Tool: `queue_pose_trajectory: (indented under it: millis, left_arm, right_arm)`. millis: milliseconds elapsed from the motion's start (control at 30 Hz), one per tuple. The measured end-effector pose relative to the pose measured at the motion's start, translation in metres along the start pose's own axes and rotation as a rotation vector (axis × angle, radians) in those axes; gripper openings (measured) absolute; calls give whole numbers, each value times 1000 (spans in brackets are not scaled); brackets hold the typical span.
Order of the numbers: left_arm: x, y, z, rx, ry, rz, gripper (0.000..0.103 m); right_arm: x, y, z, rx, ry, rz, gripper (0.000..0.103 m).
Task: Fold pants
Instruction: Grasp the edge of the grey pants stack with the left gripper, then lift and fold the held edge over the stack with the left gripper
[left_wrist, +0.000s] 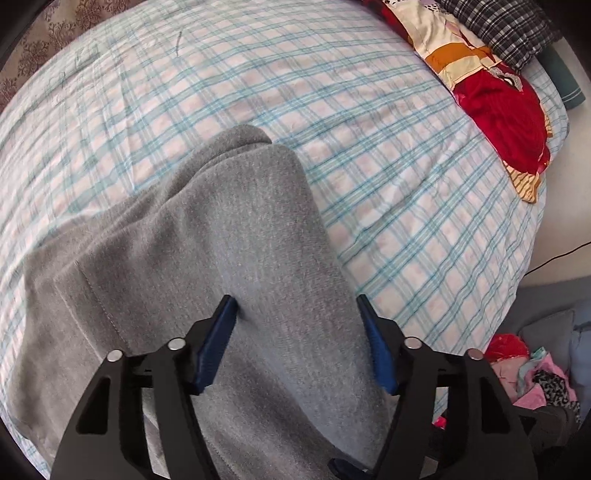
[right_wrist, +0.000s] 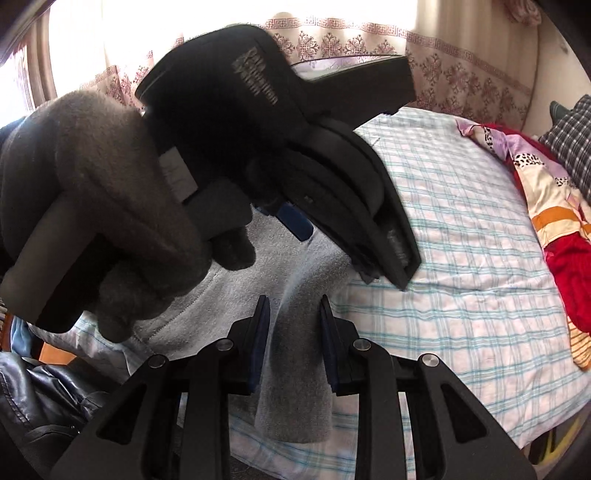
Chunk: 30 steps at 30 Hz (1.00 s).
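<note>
Grey sweatpants (left_wrist: 236, 258) lie on a bed with a blue-and-pink checked sheet (left_wrist: 388, 155), one layer folded over another. My left gripper (left_wrist: 295, 310) is open, its blue pads wide apart over the grey fabric near the right edge of the pants. In the right wrist view my right gripper (right_wrist: 293, 306) has its blue pads partly apart with a raised fold of the grey pants (right_wrist: 291, 332) between them. The left gripper's black body (right_wrist: 295, 147), held by a grey-gloved hand (right_wrist: 92, 206), fills the upper left of that view.
A red and patterned quilt (left_wrist: 495, 107) and a dark plaid pillow (left_wrist: 506, 26) lie at the bed's far right. A pile of colourful clothes (left_wrist: 532, 373) sits beyond the bed's right edge. A black leather item (right_wrist: 44, 398) lies at lower left. Patterned curtains (right_wrist: 332, 44) hang behind.
</note>
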<state>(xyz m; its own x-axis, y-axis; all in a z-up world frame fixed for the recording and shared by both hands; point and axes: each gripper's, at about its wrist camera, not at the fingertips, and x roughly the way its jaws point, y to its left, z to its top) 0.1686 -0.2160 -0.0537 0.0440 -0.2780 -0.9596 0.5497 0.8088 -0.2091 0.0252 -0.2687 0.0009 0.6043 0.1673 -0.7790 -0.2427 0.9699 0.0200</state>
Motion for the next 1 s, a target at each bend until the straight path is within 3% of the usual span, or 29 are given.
queue_pose_trajectory:
  millis: [133, 200, 267, 333, 567, 800, 1000]
  left_arm:
    - [-5, 2, -2, -1, -19, -24, 35]
    - [-8, 9, -5, -25, -30, -53, 29]
    - [-15, 21, -9, -60, -50, -103, 26]
    - [-21, 30, -14, -89, -71, -141, 25]
    - [-59, 62, -40, -142, -178, -244, 24]
    - [-102, 101, -70, -186, -295, -332, 24]
    - [-138, 145, -107, -237, -390, -372, 24]
  right_arm:
    - [-1, -5, 1, 18, 3, -4, 26]
    - [-2, -11, 2, 52, 5, -1, 27]
    - [-4, -20, 2, 108, 15, 21, 43]
    - [-6, -26, 0, 149, 21, 44, 48]
    - [-26, -47, -2, 288, -2, 241, 50]
    - [-47, -36, 15, 262, -43, 384, 50]
    - [-60, 1, 31, 200, -72, 454, 57]
